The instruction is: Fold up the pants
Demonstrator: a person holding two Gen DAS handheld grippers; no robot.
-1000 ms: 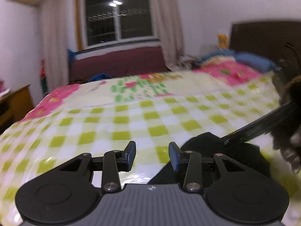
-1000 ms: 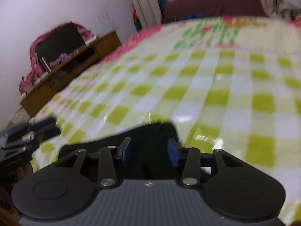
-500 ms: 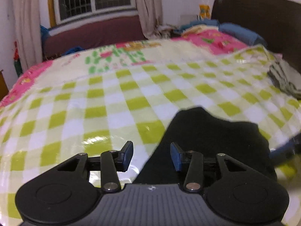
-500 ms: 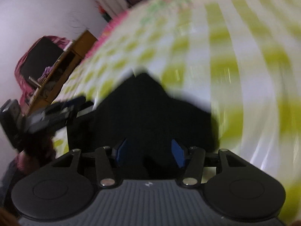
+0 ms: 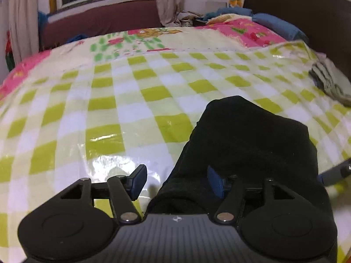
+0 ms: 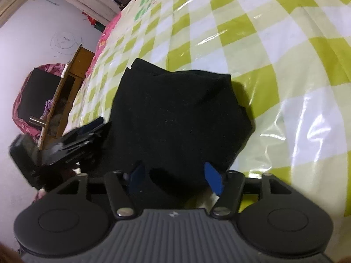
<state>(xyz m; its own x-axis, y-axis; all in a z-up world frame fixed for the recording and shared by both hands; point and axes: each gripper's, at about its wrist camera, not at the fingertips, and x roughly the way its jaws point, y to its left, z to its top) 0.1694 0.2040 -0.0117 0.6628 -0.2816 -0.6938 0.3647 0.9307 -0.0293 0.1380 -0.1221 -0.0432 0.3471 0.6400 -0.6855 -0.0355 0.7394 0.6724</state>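
Note:
The black pants [image 5: 252,138] lie folded in a compact bundle on the green-and-white checked bed cover [image 5: 109,109]. My left gripper [image 5: 176,180] is open, low over the bundle's near left edge, with dark cloth between its jaws. My right gripper [image 6: 175,178] is open at the bundle's near right edge, and the pants [image 6: 175,114] fill the space ahead of it. The left gripper also shows at the left of the right wrist view [image 6: 72,140], against the bundle's side.
A grey folded garment [image 5: 329,83] lies at the bed's right edge near the dark headboard [image 5: 307,11]. Pink bedding and blue pillows [image 5: 274,24] sit at the head. A wooden cabinet [image 6: 63,100] stands beside the bed.
Both grippers have dropped and tilted down toward the pants bundle, which now sits much closer and larger in each view. The left jaws have opened wider.

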